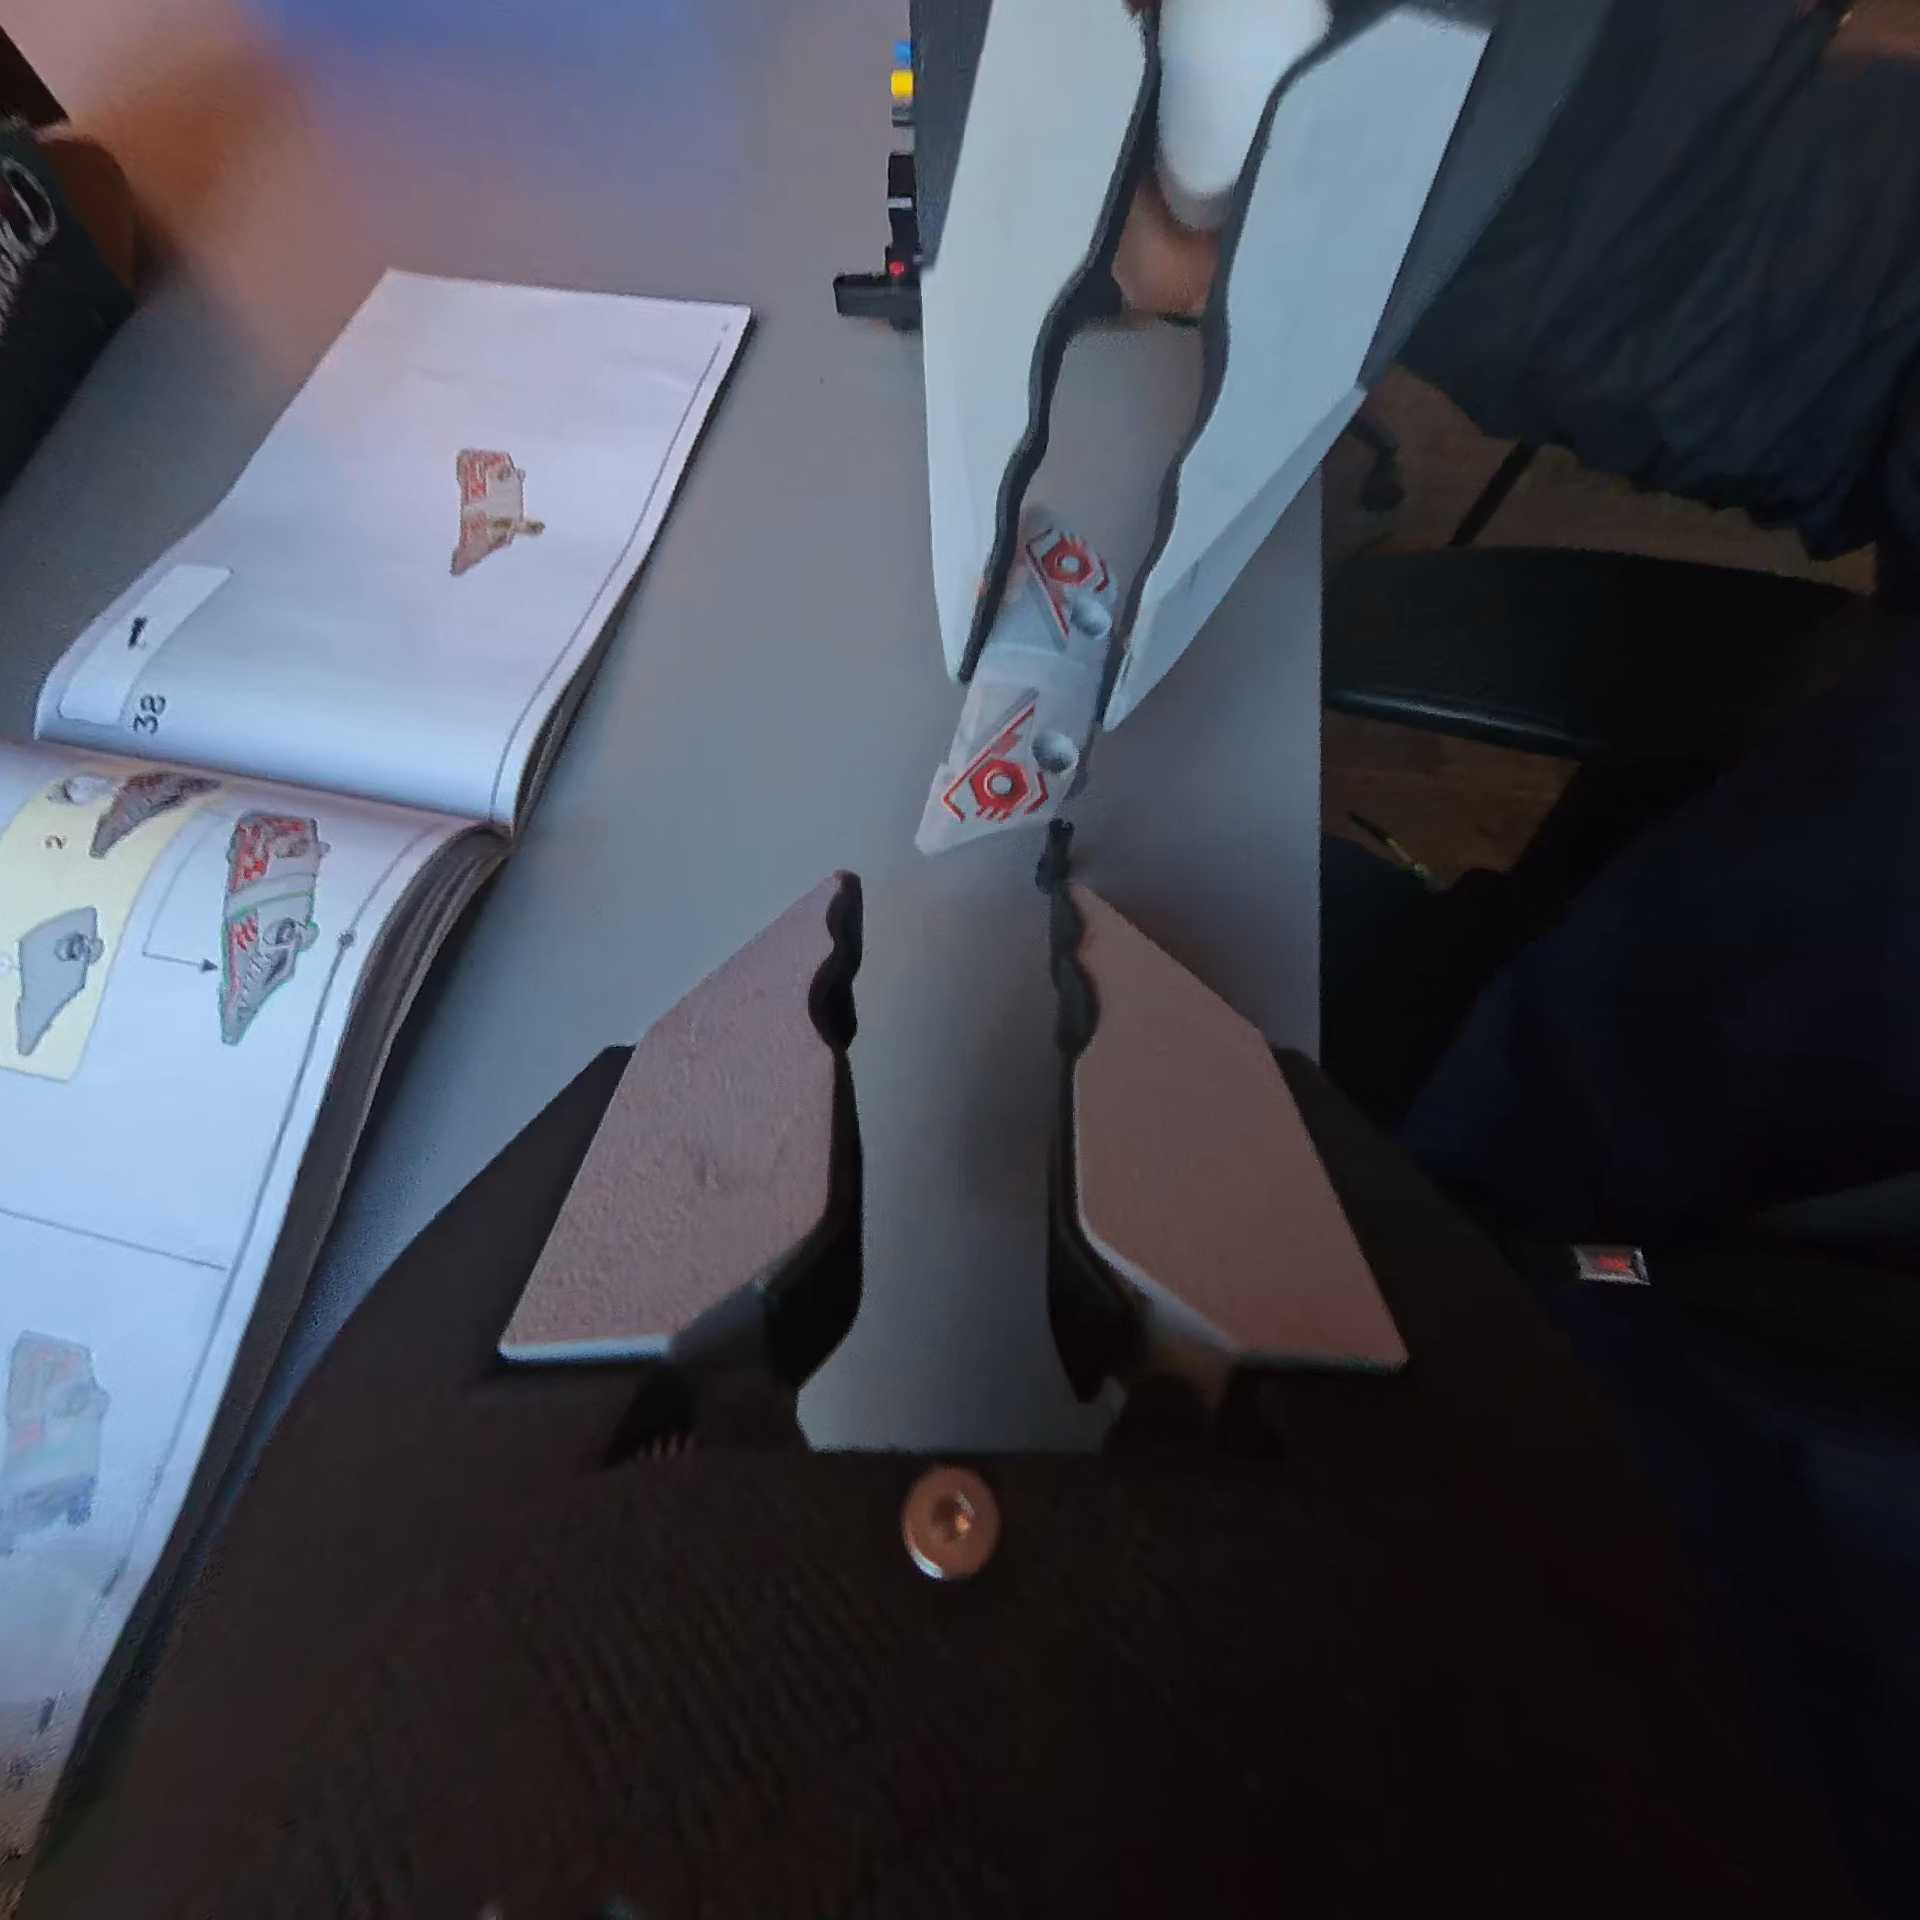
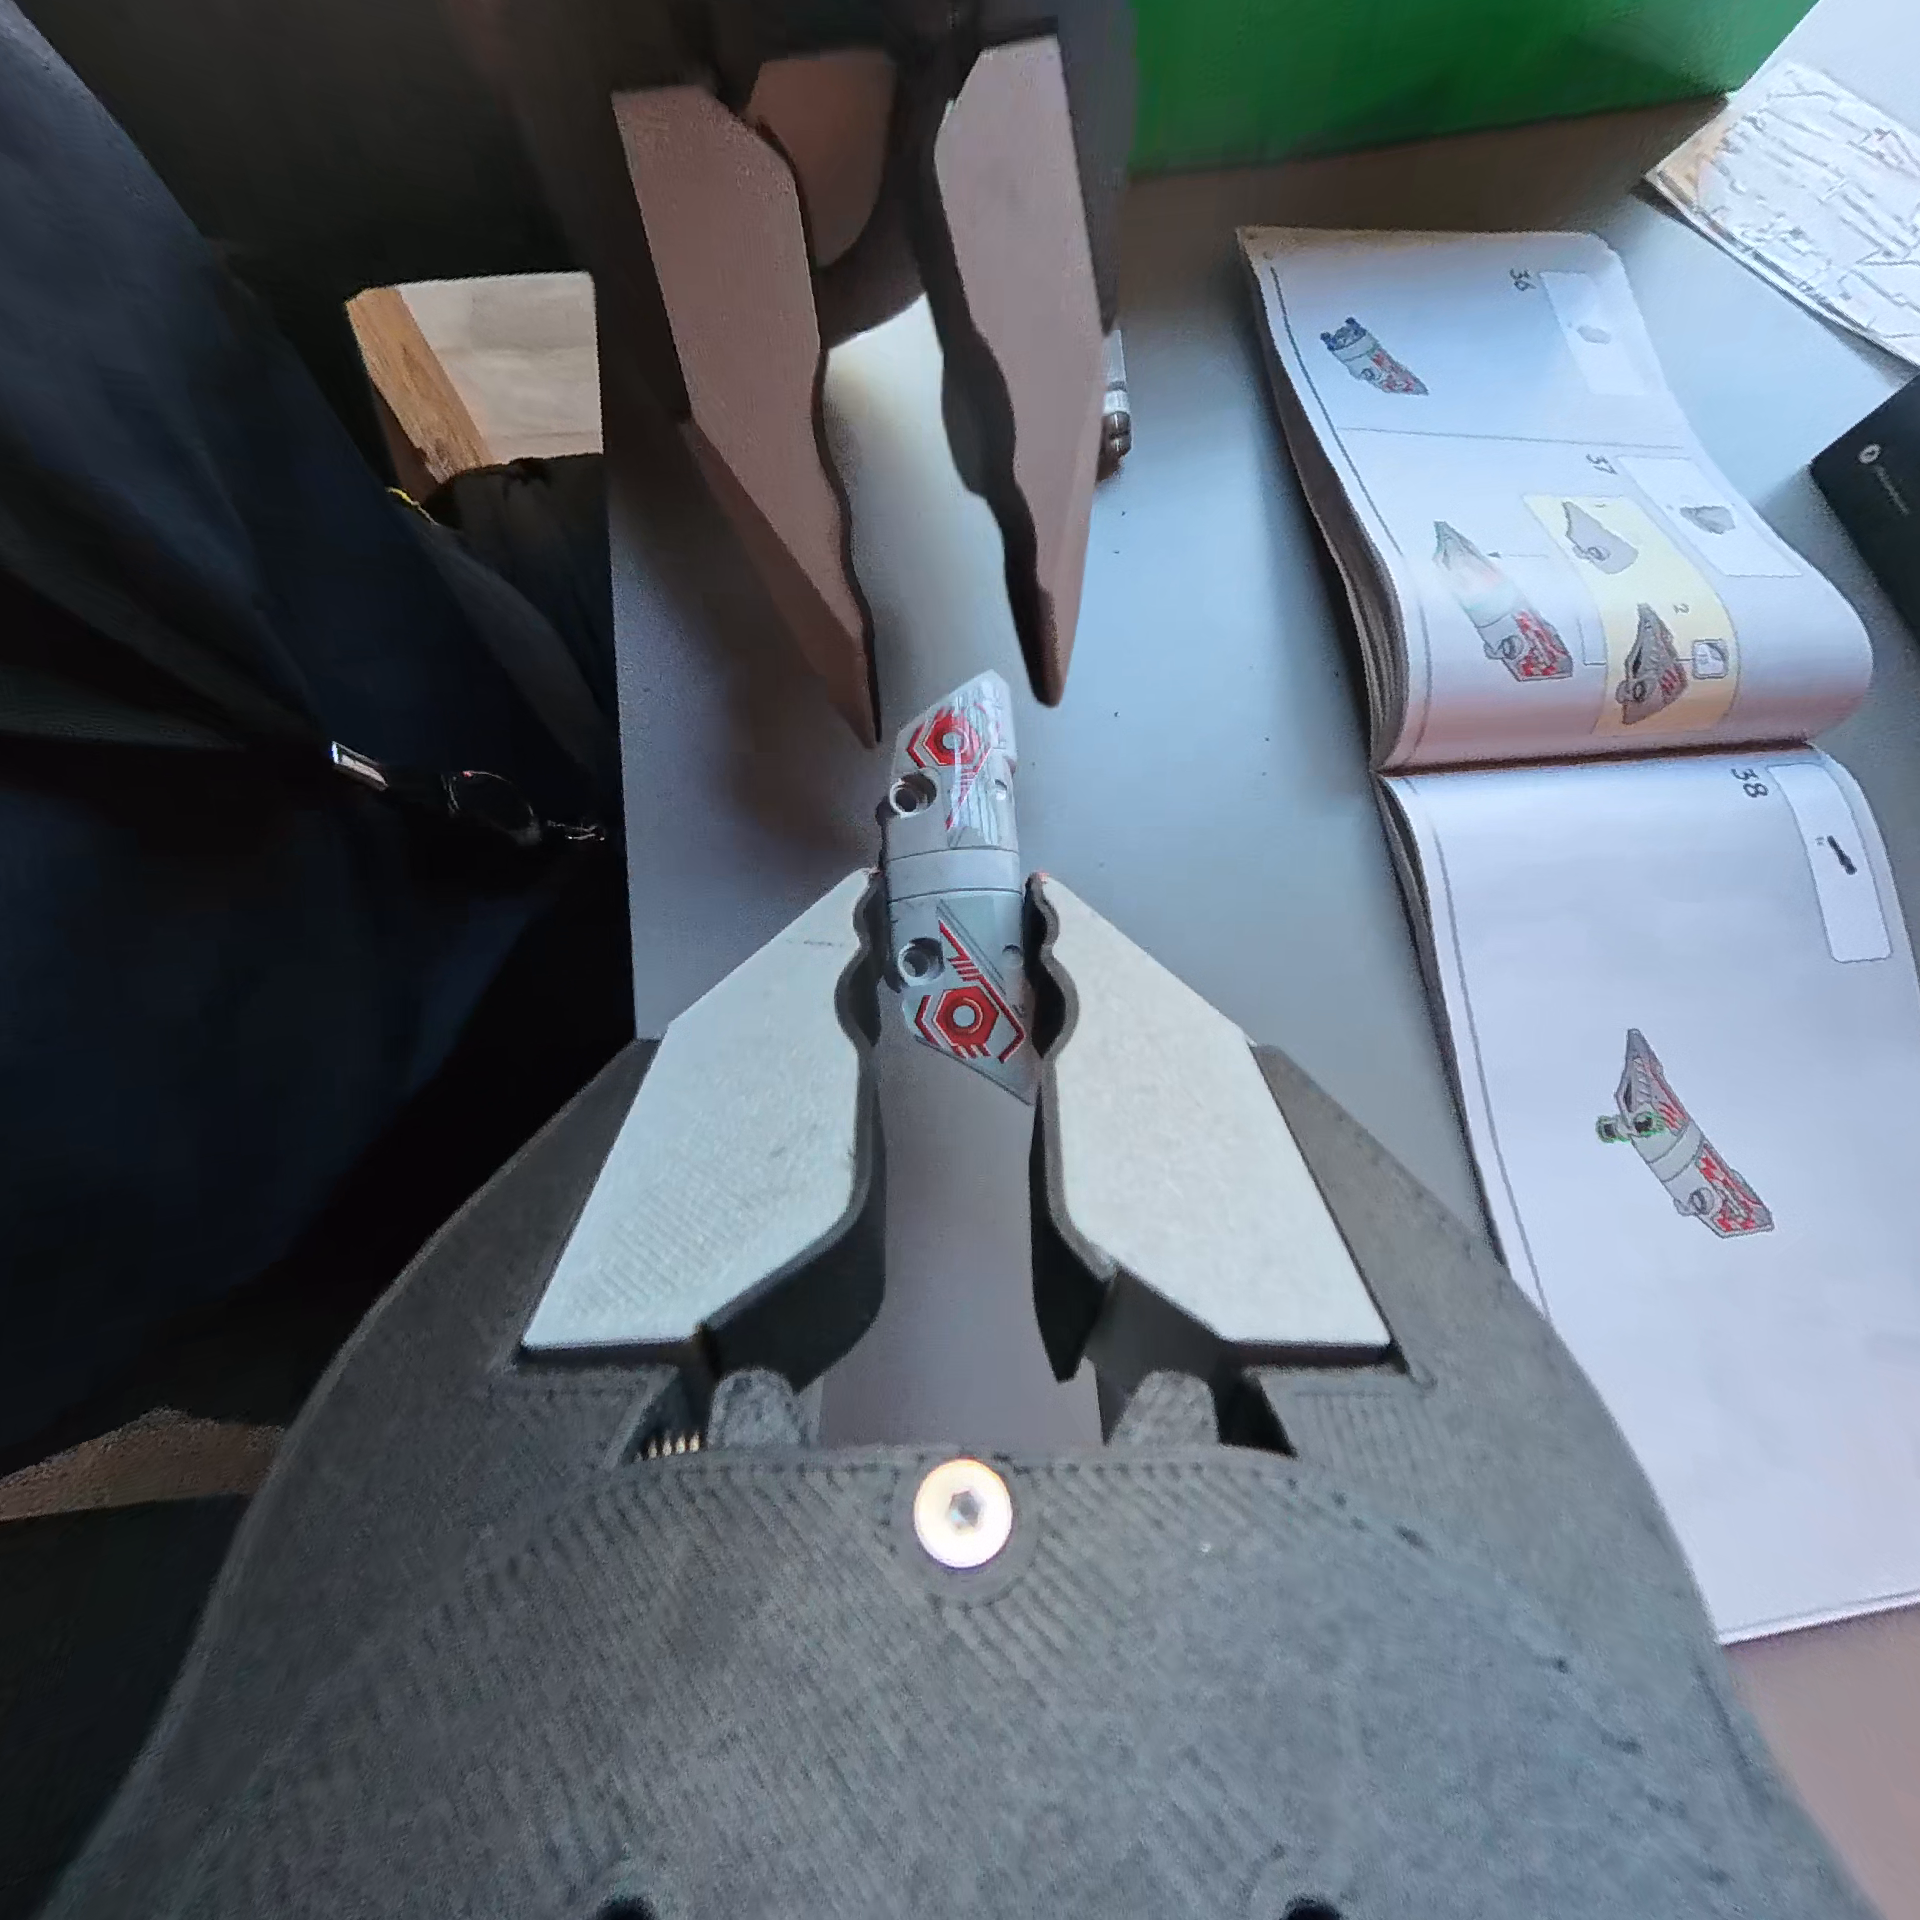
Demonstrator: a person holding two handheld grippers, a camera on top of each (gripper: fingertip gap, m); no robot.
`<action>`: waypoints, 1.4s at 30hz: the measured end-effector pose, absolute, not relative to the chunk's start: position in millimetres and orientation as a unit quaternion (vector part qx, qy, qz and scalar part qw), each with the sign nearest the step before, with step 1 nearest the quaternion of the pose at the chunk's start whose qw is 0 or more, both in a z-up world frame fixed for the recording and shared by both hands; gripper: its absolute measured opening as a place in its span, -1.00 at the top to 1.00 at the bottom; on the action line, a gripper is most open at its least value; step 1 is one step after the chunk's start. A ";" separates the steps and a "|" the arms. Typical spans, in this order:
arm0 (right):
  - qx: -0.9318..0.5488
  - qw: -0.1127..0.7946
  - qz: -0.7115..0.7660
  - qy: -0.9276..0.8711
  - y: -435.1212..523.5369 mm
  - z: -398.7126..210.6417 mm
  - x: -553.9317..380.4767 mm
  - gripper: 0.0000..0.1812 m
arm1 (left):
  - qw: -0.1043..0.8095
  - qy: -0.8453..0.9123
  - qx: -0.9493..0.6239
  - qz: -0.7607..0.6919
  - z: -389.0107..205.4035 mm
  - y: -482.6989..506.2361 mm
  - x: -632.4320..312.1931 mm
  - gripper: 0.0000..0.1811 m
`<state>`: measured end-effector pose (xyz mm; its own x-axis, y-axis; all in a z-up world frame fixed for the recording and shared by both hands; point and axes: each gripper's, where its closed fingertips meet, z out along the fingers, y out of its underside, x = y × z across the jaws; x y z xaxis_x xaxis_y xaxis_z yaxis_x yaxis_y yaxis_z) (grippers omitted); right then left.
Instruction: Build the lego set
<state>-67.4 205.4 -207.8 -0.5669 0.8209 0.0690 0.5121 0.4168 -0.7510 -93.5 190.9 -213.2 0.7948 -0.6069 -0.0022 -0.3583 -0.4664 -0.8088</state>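
My right gripper (image 2: 951, 906), with white fingers, is shut on a grey lego assembly (image 2: 961, 935) with red printed markings. It holds the assembly above the grey table near the edge. The assembly's pointed end sticks out past the fingertips toward my left gripper (image 1: 954, 883). In the left wrist view the right gripper (image 1: 1029, 707) comes in from the top with the assembly (image 1: 1003, 774) in it. The left gripper has brown fingers and is open. Its tips are just short of the assembly and on either side of its end (image 2: 956, 717). A thin dark bit shows at its right fingertip (image 1: 1059, 847); I cannot tell what it is.
An open instruction booklet (image 1: 364, 623) lies on the grey table (image 1: 790, 644) beside the grippers; it also shows in the right wrist view (image 2: 1610, 831). Small loose lego pieces (image 1: 896, 187) lie at the far side. A green box (image 2: 1403, 73), a paper sheet (image 2: 1818, 197) and a black object (image 2: 1881, 499) are nearby. The table edge (image 1: 1320, 727) is close. Across from one pair of fingers to the other is roughly 4 centimeters. My left tips are roughly 25 centimeters from the black object (image 2: 1881, 499).
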 end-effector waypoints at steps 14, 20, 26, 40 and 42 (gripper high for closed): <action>-0.397 0.213 0.355 -0.819 201.5 -209.5 -70.2 0.74 | 0.440 0.351 -0.809 -0.169 -207.8 193.7 -78.9 0.76; -0.387 0.219 0.351 -0.824 201.0 -211.6 -69.1 0.74 | 0.450 0.371 -0.800 -0.142 -208.3 194.0 -77.7 0.77; -0.388 0.238 0.345 -0.821 203.7 -211.8 -71.5 0.75 | 0.463 0.376 -0.793 -0.125 -203.9 196.5 -79.2 0.77; -0.381 0.233 0.337 -0.829 203.7 -213.7 -71.6 0.74 | 0.442 0.358 -0.807 -0.162 -211.6 196.3 -79.2 0.76; -0.382 0.231 0.340 -0.828 203.3 -213.1 -70.8 0.74 | 0.443 0.357 -0.806 -0.167 -210.8 196.1 -78.4 0.76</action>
